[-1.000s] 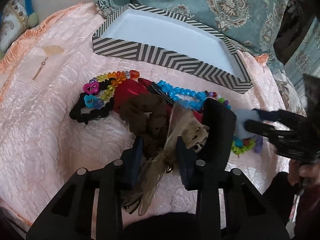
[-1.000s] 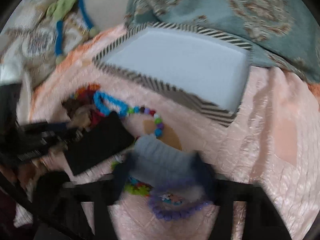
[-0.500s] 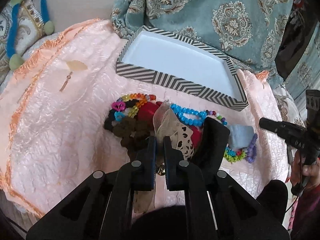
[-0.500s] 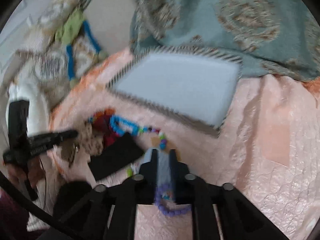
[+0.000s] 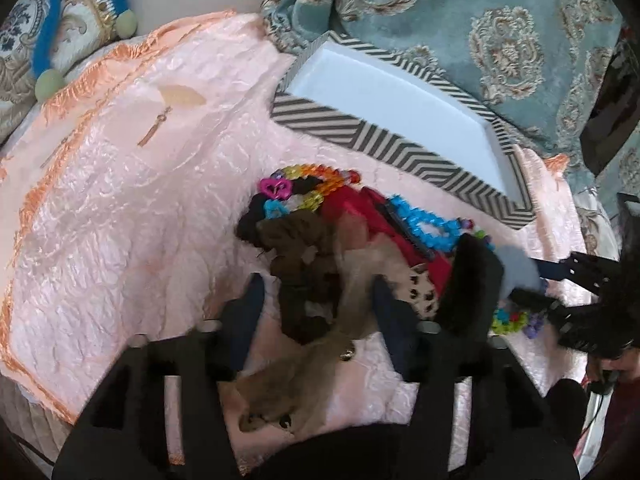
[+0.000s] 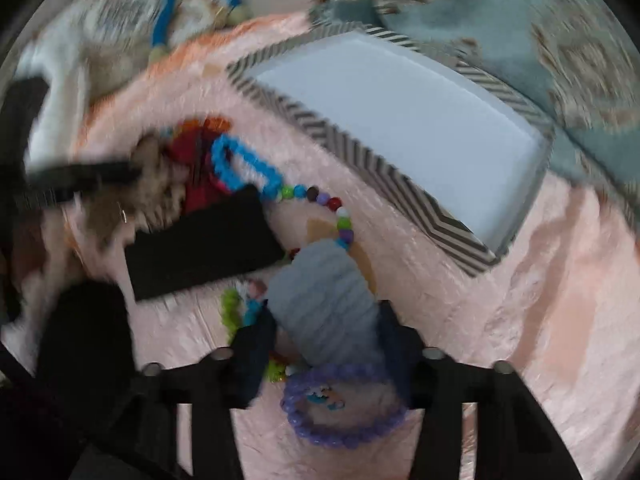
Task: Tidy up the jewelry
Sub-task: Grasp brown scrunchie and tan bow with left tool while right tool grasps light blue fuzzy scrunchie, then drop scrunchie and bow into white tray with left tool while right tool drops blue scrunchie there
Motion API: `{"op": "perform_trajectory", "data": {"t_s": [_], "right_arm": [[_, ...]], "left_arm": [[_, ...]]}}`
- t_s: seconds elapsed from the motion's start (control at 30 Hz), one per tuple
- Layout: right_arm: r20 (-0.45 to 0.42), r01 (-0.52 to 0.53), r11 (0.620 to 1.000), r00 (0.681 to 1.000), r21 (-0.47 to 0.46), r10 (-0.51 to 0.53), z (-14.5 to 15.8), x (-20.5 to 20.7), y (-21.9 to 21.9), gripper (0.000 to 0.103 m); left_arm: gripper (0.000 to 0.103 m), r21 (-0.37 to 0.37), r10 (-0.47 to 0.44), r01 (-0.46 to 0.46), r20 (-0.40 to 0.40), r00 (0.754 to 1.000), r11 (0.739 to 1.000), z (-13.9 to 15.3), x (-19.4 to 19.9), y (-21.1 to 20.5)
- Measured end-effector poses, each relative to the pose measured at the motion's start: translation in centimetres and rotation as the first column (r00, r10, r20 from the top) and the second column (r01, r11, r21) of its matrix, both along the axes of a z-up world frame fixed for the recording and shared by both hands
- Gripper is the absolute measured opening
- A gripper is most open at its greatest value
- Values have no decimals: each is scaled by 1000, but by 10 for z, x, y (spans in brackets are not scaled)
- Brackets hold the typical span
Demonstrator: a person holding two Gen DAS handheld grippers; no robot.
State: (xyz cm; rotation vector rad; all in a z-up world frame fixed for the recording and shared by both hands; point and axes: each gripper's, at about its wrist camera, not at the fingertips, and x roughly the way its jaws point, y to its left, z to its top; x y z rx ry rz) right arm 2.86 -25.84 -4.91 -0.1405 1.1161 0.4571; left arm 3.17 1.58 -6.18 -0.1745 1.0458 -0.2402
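Note:
A pile of jewelry and hair pieces lies on the pink bedspread in front of an empty striped tray (image 5: 384, 142). My left gripper (image 5: 316, 304) is open, its fingers on either side of a brown scrunchie (image 5: 300, 256) and a beige leopard bow (image 5: 360, 292). My right gripper (image 6: 324, 344) is open around a grey-blue scrunchie (image 6: 320, 300), above a purple bead bracelet (image 6: 344, 412). Blue beads (image 5: 424, 220), a rainbow bracelet (image 5: 316, 184), a red pouch (image 5: 360, 208) and a black pouch (image 6: 200, 244) lie in the pile. The right wrist view is blurred.
A teal patterned blanket (image 5: 480, 20) lies behind the tray (image 6: 400, 120). A cushion with blue cord (image 5: 44, 40) sits at the far left. A small gold pin (image 5: 154, 130) lies on the bedspread (image 5: 120, 220) left of the tray.
Both grippers were shut half a second ago and now stand open. Both have moved down close to the pile again, the left over the brown scrunchie, the right over the grey-blue scrunchie.

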Motion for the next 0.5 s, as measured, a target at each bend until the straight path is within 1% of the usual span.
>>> {"op": "perform_trajectory", "data": {"t_s": [0.03, 0.1, 0.13, 0.2, 0.23, 0.27, 0.3, 0.37, 0.4, 0.5], "right_arm": [[3, 27, 999, 1000, 29, -27, 3, 1, -5, 24], [5, 85, 991, 996, 106, -86, 9, 1, -19, 23], [8, 115, 980, 993, 163, -117, 15, -1, -27, 23], [19, 153, 957, 987, 247, -162, 25, -4, -39, 22], [25, 166, 949, 984, 268, -179, 28, -6, -41, 22], [30, 175, 943, 981, 283, -191, 31, -11, -43, 22], [36, 187, 935, 978, 301, -207, 34, -14, -46, 22], [39, 205, 919, 972, 338, -231, 41, -20, -49, 22], [43, 218, 907, 967, 360, -249, 46, -22, -51, 22], [62, 232, 891, 959, 390, -277, 61, -27, -50, 22]], "left_arm": [[57, -10, 3, -4, -16, 1000, 1000, -5, 2, 0], [56, -22, -1, 0, -34, 999, 1000, -12, 4, -3], [56, -12, -11, 11, -34, 999, 1000, -14, 4, -6], [36, 21, -30, 30, -13, 999, 999, -15, 1, -13], [33, 22, -42, 42, -12, 999, 999, -14, 0, -14], [27, 14, -45, 45, -12, 999, 999, -12, -1, -14], [24, 5, -42, 42, -11, 999, 999, -9, -1, -13], [21, -3, -36, 36, -2, 999, 999, 0, -5, -9], [21, -6, -32, 32, 9, 999, 999, 6, -7, -6], [20, -25, -25, 26, 49, 998, 999, 28, -11, 1]]}}
